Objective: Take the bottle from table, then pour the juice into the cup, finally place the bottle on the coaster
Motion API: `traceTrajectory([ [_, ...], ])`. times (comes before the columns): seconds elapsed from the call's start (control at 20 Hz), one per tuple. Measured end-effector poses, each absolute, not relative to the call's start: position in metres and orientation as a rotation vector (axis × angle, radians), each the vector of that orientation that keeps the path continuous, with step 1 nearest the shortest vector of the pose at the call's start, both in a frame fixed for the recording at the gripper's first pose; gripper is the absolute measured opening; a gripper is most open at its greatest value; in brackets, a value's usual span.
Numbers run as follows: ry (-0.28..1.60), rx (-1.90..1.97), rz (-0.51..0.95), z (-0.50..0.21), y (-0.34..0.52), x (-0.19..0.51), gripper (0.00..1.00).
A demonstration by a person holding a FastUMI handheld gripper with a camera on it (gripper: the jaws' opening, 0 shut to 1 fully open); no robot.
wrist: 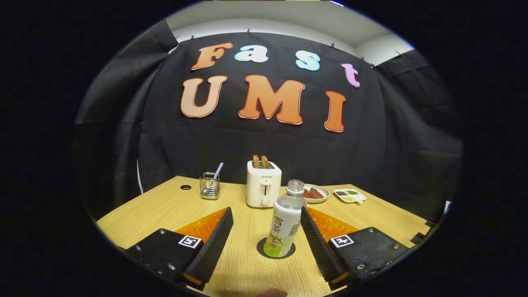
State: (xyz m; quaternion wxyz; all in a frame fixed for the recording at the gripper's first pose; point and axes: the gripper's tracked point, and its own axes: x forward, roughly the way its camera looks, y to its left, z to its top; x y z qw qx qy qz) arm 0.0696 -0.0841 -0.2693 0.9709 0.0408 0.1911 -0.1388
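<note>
Gripper view: jaws spread wide, clear of bottle (284, 220) standing upright on coaster (260, 248) between them.

A clear plastic bottle (284, 220) with no cap stands upright on a dark round coaster (275, 249) on the wooden table. A white and green label wraps its body. It sits between the spread fingers of the gripper (266, 214), nearer the right one at three o'clock, touching neither.

"SUPOR" on the white toaster (263, 184), Chinese characters on the bottle (284, 225) label, too small to read
</note>
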Motion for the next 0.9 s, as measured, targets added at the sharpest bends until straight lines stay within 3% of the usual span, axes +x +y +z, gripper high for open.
traceTrajectory([
  [0.45,0.258,0.13,-0.259,-0.152,-0.041,0.028,0.98],
  [0.9,0.088,0.086,-0.135,-0.049,0.032,0.001,0.97],
])
